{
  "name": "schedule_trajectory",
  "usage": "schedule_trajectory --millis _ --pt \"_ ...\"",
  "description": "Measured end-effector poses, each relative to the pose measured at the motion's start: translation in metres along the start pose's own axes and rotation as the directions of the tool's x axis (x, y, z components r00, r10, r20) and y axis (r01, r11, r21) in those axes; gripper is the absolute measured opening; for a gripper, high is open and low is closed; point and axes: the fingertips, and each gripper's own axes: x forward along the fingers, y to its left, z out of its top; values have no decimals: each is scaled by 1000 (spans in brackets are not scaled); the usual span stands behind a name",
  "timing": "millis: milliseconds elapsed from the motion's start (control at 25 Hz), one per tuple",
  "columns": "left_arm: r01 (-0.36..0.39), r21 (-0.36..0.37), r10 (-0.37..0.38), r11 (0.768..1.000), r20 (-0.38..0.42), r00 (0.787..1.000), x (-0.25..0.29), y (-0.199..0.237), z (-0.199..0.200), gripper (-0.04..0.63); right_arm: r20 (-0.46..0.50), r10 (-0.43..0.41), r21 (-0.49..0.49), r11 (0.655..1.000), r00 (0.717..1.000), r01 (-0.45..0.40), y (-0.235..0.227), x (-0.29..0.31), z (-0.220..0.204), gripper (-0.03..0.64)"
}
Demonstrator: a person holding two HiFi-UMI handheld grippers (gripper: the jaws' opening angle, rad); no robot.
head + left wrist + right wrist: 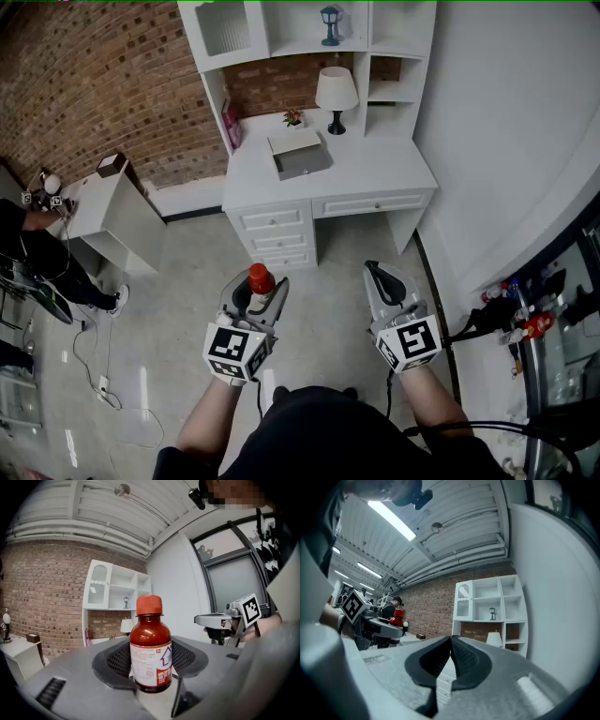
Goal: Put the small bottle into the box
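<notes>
A small brown bottle with a red cap and a white label stands upright between the jaws of my left gripper, which is shut on it; the bottle's red cap shows in the head view above the floor. My right gripper hangs beside it at the same height, its jaws shut with nothing between them. The right gripper view shows the left gripper with the bottle at the left. The open grey box lies on the white desk ahead, well beyond both grippers.
A white lamp and a small potted plant stand behind the box under the desk's shelf unit. A low white cabinet stands at the left, where a person sits. Cables lie on the floor at left.
</notes>
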Motion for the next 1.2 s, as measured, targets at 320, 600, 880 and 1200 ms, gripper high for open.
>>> schedule_trajectory --millis 320,600,880,1200 --pt "-20 -7 19 1000 -18 1000 18 -7 -5 213 -5 10 13 1000 1000 -10 -20 -3 -11 3" --pt "-71 -19 70 997 -42 997 29 -24 -19 213 -14 58 117 991 998 -56 -50 -22 -33 78" --pt "-112 -52 108 992 -70 992 52 -1 -39 213 -39 55 173 984 998 -48 -77 -5 -57 83" --pt "-106 -119 99 987 -64 993 126 75 -57 213 -107 32 159 987 994 -15 -113 78 -75 71"
